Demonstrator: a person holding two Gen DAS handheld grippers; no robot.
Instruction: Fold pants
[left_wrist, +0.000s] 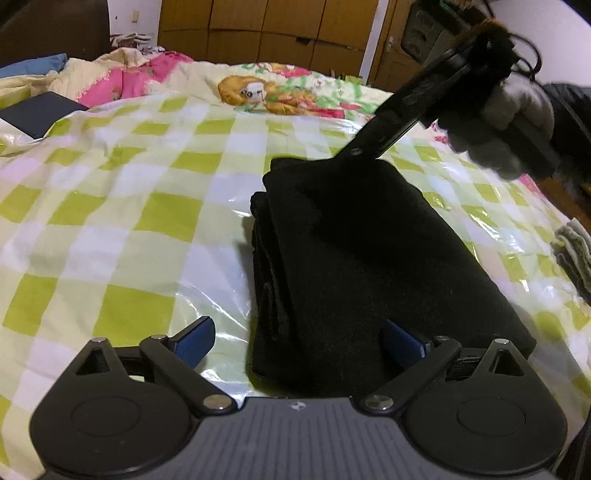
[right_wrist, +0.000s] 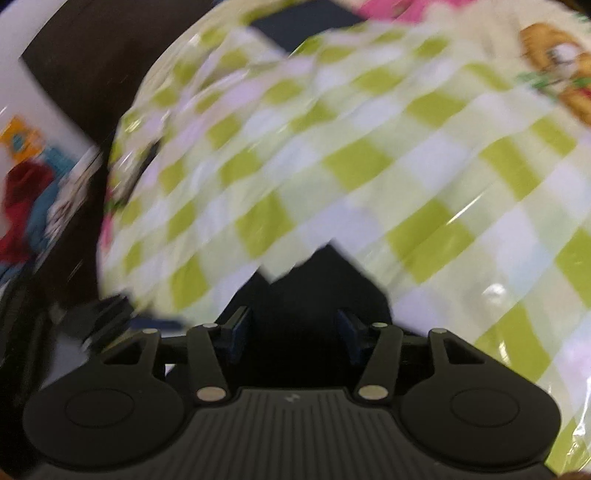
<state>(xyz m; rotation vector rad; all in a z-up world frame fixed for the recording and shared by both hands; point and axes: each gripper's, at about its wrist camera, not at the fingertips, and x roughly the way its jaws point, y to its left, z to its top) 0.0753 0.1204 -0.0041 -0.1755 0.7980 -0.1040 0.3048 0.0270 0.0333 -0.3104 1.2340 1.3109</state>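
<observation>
The black pants (left_wrist: 369, 251) lie folded into a thick bundle on the green-and-white checked bed cover (left_wrist: 129, 206). My left gripper (left_wrist: 299, 341) is wide open just above the bundle's near edge. Its right pad (left_wrist: 402, 341) is over the cloth and its left pad (left_wrist: 195, 343) is over the cover. A grey-gloved hand (left_wrist: 498, 122) holds my right gripper (left_wrist: 352, 155), whose tip is at the bundle's far edge. In the blurred right wrist view, the right gripper (right_wrist: 294, 334) has its jaws half apart over a corner of the pants (right_wrist: 325, 273), with no pinch visible.
A dark flat box (left_wrist: 40, 110) lies at the far left of the bed. Pink and cartoon-print bedding (left_wrist: 258, 92) is bunched at the back. Folded grey cloth (left_wrist: 574, 254) sits at the right edge. Wooden wardrobes (left_wrist: 266, 33) stand behind.
</observation>
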